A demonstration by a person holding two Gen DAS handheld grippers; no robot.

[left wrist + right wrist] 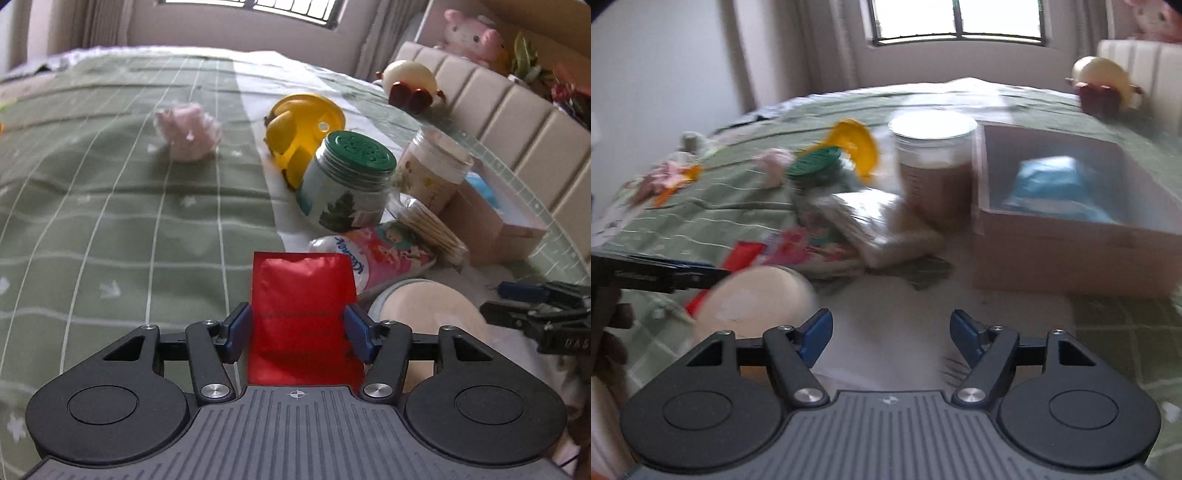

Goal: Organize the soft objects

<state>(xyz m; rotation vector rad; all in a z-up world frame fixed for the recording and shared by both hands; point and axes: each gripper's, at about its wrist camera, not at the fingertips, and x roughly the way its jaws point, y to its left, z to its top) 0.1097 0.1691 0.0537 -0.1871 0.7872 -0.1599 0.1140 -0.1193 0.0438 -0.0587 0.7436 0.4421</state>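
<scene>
A flat red pouch lies lengthwise between the blue pads of my left gripper, whose jaws stand wide at its two edges; the gripper is open. My right gripper is open and empty over a white patch of the bed, in front of a cardboard box that holds a blue soft bundle. A pink tissue pack lies just beyond the pouch. Farther out on the green bedspread sits a pink soft toy. The right gripper's fingers show at the right edge of the left wrist view.
A green-lidded jar, a yellow plastic ball, a clear jar with a white lid and a packet of swabs crowd the bed's middle. A round cream lid lies close by. A padded headboard runs along the right.
</scene>
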